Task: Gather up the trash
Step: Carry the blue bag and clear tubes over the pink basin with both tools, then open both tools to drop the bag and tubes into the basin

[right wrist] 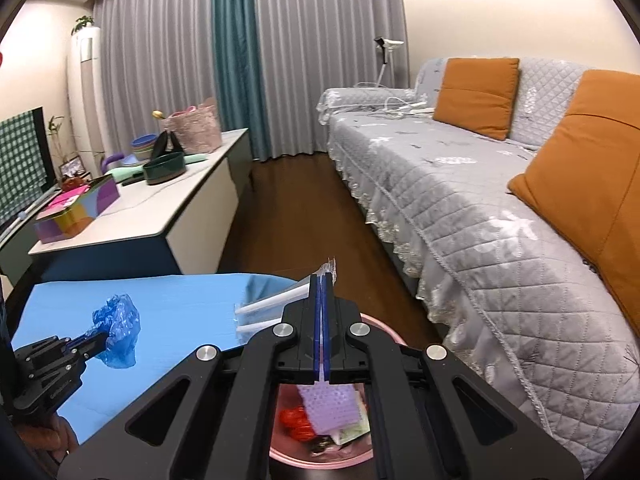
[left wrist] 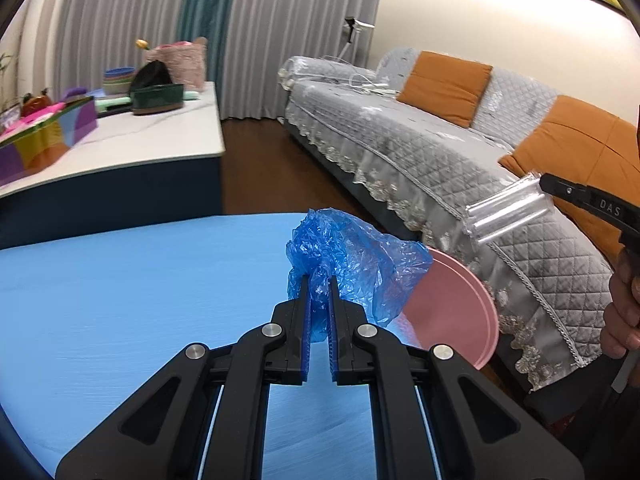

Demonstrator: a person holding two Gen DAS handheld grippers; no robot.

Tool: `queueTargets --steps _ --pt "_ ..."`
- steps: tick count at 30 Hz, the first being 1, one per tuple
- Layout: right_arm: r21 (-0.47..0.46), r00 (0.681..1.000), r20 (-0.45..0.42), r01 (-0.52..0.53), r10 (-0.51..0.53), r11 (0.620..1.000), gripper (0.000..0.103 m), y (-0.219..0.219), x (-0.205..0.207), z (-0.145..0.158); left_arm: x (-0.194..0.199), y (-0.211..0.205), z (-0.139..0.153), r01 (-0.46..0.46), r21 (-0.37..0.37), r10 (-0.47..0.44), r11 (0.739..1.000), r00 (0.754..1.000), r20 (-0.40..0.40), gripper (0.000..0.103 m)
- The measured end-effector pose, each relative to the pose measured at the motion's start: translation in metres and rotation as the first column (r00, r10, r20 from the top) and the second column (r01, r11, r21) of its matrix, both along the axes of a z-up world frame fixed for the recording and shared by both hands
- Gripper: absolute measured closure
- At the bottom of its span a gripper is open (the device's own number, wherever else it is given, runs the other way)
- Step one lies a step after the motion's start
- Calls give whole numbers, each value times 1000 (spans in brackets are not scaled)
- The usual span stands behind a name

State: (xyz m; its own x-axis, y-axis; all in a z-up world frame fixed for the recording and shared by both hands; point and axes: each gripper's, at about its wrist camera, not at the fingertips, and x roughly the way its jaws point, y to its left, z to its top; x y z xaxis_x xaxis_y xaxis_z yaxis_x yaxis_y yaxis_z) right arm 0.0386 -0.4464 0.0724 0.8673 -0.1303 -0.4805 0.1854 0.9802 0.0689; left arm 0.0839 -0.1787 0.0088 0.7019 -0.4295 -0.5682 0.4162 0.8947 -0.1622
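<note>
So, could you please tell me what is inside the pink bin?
The pink bin holds a lilac dotted sheet, something red and other scraps; the right gripper covers the rest.

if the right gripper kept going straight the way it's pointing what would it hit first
Probably the wooden floor between blue table and sofa; the right gripper, holding the clear plastic wrapper, points past the pink bin. Depth is unclear.

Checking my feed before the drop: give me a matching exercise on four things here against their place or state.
Things:
1. blue plastic bag
2. clear plastic wrapper
3. pink bin
4. orange cushion

States:
A. on the grey sofa
B. clamped in the right gripper
C. already holds trash, beside the blue table
D. clamped in the left gripper

Pairs: 1-D, 2-B, 3-C, 4-A
</note>
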Motion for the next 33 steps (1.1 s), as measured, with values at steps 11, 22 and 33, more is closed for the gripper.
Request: queueTargets --steps 11,22,33 --pt "12 997 -29 70 -70 997 102 -26 10 -12 11 -47 -4 90 -16 -90 996 996 -16 96" --pt "-20 993 -69 94 -95 995 102 -30 28 -26 34 -84 -14 149 -12 -149 989 988 -40 96" --pt "-35 977 -159 141 -145 989 46 -47 39 -48 49 -106 -19 192 17 -191 981 979 -67 56"
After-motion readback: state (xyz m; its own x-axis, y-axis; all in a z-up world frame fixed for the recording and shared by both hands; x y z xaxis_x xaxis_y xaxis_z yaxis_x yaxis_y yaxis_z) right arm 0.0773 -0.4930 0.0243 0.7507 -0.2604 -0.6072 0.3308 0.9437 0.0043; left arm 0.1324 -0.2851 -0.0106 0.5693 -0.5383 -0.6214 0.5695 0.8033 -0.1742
